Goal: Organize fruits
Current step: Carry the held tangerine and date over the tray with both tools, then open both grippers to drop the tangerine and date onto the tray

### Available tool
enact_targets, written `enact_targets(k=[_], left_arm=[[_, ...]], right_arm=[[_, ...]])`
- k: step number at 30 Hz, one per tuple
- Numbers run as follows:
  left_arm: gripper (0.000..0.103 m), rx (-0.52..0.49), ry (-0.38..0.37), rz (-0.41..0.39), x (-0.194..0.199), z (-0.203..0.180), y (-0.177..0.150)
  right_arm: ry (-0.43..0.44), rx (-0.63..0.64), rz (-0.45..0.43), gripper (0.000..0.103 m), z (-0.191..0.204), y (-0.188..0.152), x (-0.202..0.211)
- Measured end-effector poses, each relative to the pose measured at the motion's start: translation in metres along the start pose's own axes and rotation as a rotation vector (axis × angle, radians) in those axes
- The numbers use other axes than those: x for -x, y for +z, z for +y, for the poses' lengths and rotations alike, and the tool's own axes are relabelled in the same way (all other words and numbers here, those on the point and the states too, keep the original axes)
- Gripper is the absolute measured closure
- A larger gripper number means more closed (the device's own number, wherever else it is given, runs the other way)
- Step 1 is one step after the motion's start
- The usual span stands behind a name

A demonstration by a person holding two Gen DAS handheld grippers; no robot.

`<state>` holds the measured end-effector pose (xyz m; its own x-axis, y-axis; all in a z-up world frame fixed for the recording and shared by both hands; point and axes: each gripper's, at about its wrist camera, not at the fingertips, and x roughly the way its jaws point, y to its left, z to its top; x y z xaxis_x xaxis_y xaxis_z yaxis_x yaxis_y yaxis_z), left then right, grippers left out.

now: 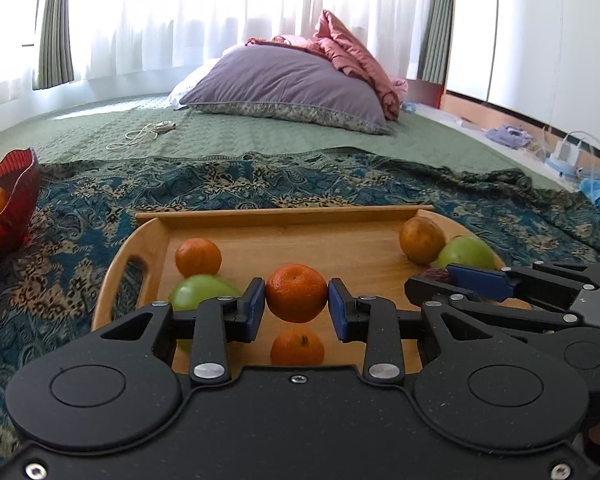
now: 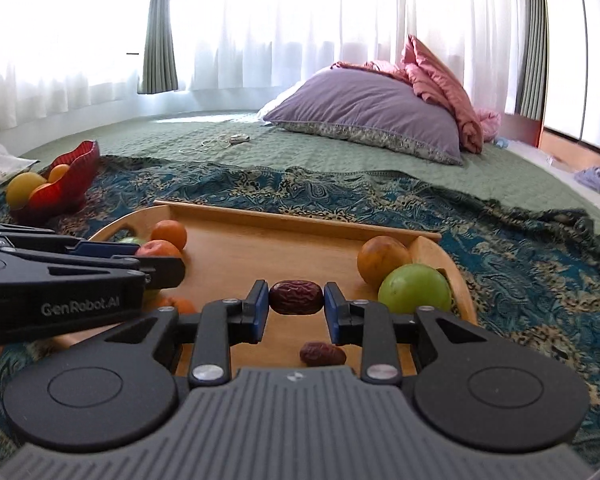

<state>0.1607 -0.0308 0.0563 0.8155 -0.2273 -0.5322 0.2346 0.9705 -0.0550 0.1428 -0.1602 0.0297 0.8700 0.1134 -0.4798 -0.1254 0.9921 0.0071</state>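
My left gripper point(image 1: 296, 299) pinches a mandarin point(image 1: 296, 293), soft-skinned, across its middle; my right gripper point(image 2: 296, 298) clamps a light, wrinkled, squashy date point(image 2: 296, 297) endwise above the tray point(image 2: 300, 220).

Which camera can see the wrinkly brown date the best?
The right wrist view. There the date sits in the middle, pinched between the right gripper fingers above the wooden tray. The left wrist view shows only a dark sliver of it behind the blue fingers.
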Motion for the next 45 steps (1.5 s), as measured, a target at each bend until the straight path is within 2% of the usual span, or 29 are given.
enact_targets(k=[7, 11, 19, 32, 45], left_arm=[[0.071, 0.016, 0.022, 0.061, -0.035, 0.003, 0.008], [0.071, -0.027, 0.035, 0.056, -0.041, -0.001, 0.006], [0.070, -0.020, 0.018, 0.076, -0.052, -0.006, 0.003], [0.070, -0.064, 0.034, 0.061, -0.053, -0.014, -0.001], [0.070, -0.053, 0.027, 0.063, -0.053, -0.013, -0.001]], right_arm=[[-0.033, -0.010, 0.041, 0.068, -0.011, 0.003, -0.029], [-0.036, -0.010, 0.062, 0.068, -0.014, 0.000, -0.037], [-0.031, -0.051, 0.082, 0.067, -0.019, -0.004, -0.046], [-0.028, -0.076, 0.096, 0.067, -0.024, -0.007, -0.052], [-0.026, -0.110, 0.111, 0.065, -0.030, -0.012, -0.054]])
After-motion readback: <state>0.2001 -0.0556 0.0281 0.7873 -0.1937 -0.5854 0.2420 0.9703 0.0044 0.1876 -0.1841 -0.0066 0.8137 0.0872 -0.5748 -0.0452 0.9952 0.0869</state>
